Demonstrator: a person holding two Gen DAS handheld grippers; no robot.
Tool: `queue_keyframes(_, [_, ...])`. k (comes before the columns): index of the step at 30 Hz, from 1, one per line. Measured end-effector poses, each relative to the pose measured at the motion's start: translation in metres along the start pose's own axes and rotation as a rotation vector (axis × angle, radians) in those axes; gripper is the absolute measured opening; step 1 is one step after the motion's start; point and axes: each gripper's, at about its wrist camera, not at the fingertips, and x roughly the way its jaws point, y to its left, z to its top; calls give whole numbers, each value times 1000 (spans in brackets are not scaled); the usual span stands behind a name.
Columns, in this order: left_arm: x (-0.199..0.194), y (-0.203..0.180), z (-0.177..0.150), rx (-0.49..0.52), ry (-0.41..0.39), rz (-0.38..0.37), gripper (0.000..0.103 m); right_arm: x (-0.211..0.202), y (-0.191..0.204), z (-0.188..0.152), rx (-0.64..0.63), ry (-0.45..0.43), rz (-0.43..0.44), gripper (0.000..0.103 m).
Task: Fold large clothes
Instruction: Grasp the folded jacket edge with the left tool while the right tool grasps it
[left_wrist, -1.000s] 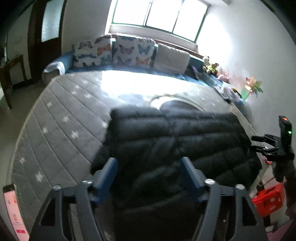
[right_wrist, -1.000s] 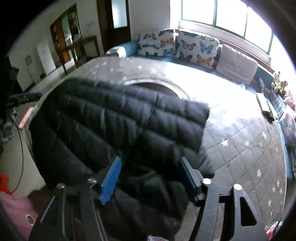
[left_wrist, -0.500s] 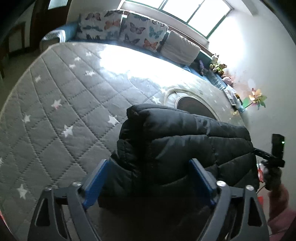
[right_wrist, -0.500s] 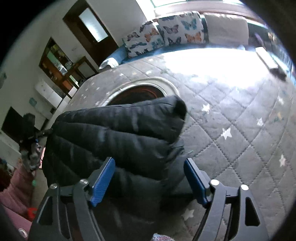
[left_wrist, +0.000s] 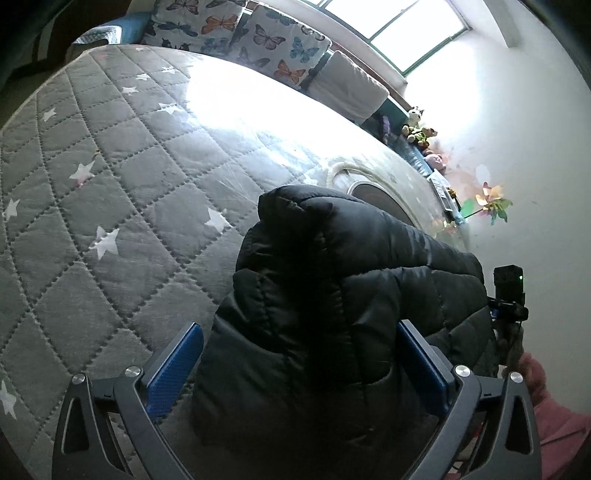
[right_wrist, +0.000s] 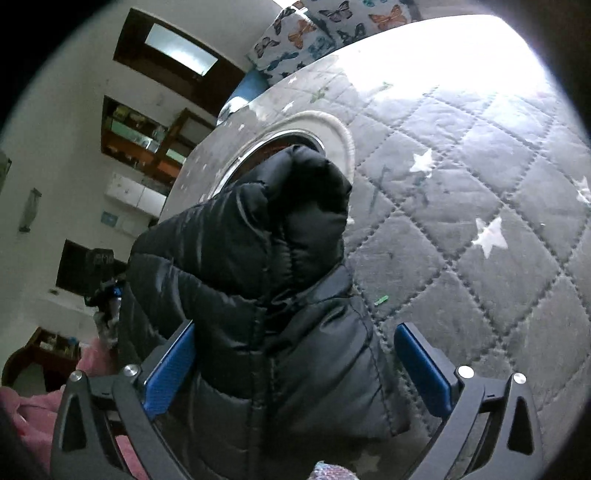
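The jacket (left_wrist: 332, 314) lies folded on the starred bedcover (left_wrist: 110, 192), between the left gripper (left_wrist: 299, 365)'s spread jaws, which have just been opening. Right view: jacket (right_wrist: 258, 277) between the right gripper (right_wrist: 295, 365)'s jaws, likewise just opened wide.

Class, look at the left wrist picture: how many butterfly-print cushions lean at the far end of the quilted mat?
2. One butterfly cushion is at the top left, partly cut off by the picture edge; the other leans just right of it, beside a plain grey cushion. More may be hidden beyond the frame.
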Motion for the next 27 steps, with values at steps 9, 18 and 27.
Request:
queue_keyframes(9, [4,7,-6,-52,11,-80,101,10,18,-11,19,87,48,103])
queue_keyframes(18, [14,14,-6,-43,11,-116,103,14,13,-4,14,100,53,103])
queue_keyframes(27, [23,11,-3,-33,31,-170,103,13,14,-10,19,74,31,103])
